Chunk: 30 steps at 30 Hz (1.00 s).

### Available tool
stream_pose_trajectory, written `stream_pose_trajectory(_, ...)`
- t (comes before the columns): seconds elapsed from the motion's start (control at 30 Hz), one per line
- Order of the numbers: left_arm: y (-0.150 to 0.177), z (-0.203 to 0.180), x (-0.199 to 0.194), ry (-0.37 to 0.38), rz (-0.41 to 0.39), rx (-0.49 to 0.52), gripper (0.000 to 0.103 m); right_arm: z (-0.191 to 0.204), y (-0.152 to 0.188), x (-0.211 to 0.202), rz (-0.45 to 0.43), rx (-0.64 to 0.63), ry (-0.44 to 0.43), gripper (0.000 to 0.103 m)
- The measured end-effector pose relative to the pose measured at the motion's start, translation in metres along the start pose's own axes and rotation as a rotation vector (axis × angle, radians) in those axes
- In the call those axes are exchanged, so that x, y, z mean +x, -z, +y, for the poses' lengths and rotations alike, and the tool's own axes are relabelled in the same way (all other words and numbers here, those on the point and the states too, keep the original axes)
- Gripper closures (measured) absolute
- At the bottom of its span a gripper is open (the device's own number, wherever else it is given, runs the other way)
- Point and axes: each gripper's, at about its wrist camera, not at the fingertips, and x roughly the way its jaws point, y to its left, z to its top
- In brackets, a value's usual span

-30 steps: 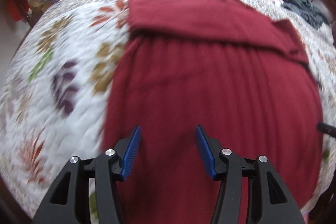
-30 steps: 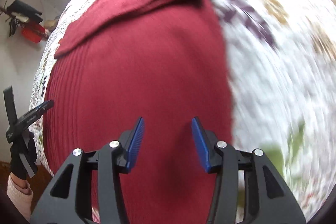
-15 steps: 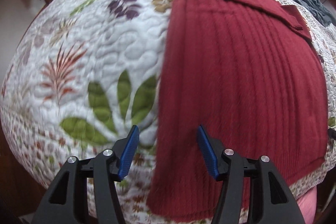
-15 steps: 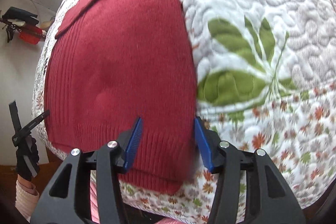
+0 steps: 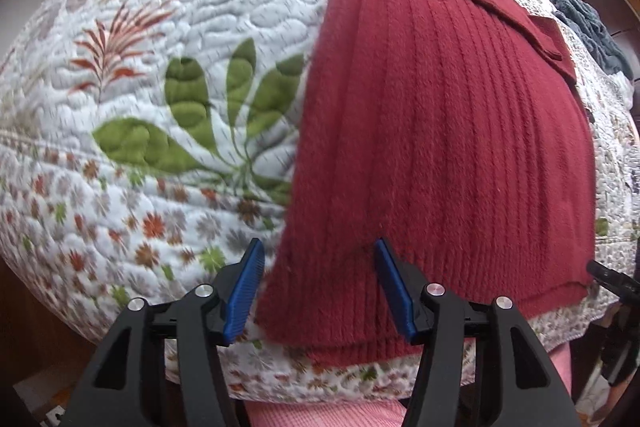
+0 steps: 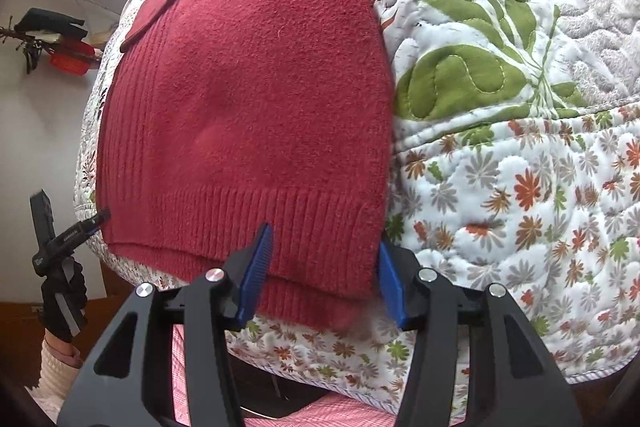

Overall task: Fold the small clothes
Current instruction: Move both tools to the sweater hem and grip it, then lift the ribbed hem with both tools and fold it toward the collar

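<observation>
A dark red knit sweater (image 5: 440, 115) lies flat on a floral quilted bed (image 5: 160, 75), sleeves folded across its far end, ribbed hem hanging over the near edge. My left gripper (image 5: 318, 289) is open, its blue pads straddling the hem's left corner without closing on it. In the right wrist view the same sweater (image 6: 248, 99) fills the left half, and my right gripper (image 6: 324, 273) is open around the hem's right corner. The left gripper (image 6: 60, 247) also shows at that view's far left, held by a gloved hand.
The quilt (image 6: 520, 107) drops over the bed's near edge just in front of both grippers. A dark grey garment (image 5: 588, 23) lies heaped at the far right of the bed. A pink-clothed person (image 5: 320, 415) stands against the bed edge. Red and black items (image 6: 64, 47) hang on the wall.
Both grippers have pulled back from over the sweater's middle to its hem at the near bed edge, each now at one hem corner. Both stayed open.
</observation>
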Motion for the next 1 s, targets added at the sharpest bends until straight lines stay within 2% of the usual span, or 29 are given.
stream_pose_trajectory(0.07,0.003,0.0,-0.001,0.016,0.008,-0.004,0.046,0.002,-0.002,0.002,-0.004,0.007,-0.023,0.057)
stream_pose_trajectory(0.13,0.006,0.001,0.0,0.063,0.024,-0.021,0.046,0.001,-0.003,0.005,-0.003,0.007,-0.035,0.063)
stream_pose_trajectory(0.23,0.009,0.004,0.0,0.06,0.029,-0.023,0.049,0.001,-0.004,0.011,0.003,0.014,-0.03,0.073)
stream_pose_trajectory(0.27,0.008,0.005,0.0,0.062,0.029,-0.031,0.052,0.001,-0.004,0.011,0.002,0.012,-0.03,0.077)
stream_pose_trajectory(0.3,0.005,0.004,0.0,0.063,0.03,-0.041,0.061,0.0,-0.004,0.009,0.002,0.011,-0.028,0.085)
stream_pose_trajectory(0.33,0.005,0.008,-0.002,0.068,0.031,-0.052,0.066,-0.003,-0.003,0.007,0.002,0.011,-0.026,0.093)
stream_pose_trajectory(0.37,0.005,0.012,-0.003,0.077,0.032,-0.06,0.073,-0.006,-0.002,0.004,0.001,0.013,-0.033,0.096)
stream_pose_trajectory(0.4,0.005,0.015,-0.004,0.084,0.032,-0.071,0.081,-0.007,-0.002,0.002,-0.002,0.019,-0.049,0.097)
stream_pose_trajectory(0.57,0.006,0.021,-0.009,0.118,0.022,-0.09,0.093,-0.009,-0.004,-0.01,-0.02,0.043,-0.126,0.097)
stream_pose_trajectory(0.73,0.008,0.024,-0.029,0.158,-0.027,-0.09,0.095,-0.006,-0.013,-0.028,-0.058,0.046,-0.203,0.097)
stream_pose_trajectory(0.87,-0.004,0.024,-0.046,0.201,-0.073,-0.097,0.095,-0.004,-0.029,-0.045,-0.106,0.069,-0.277,0.097)
stream_pose_trajectory(1.0,-0.027,0.027,-0.055,0.232,-0.108,-0.112,0.095,-0.005,-0.049,-0.052,-0.13,0.081,-0.296,0.097)
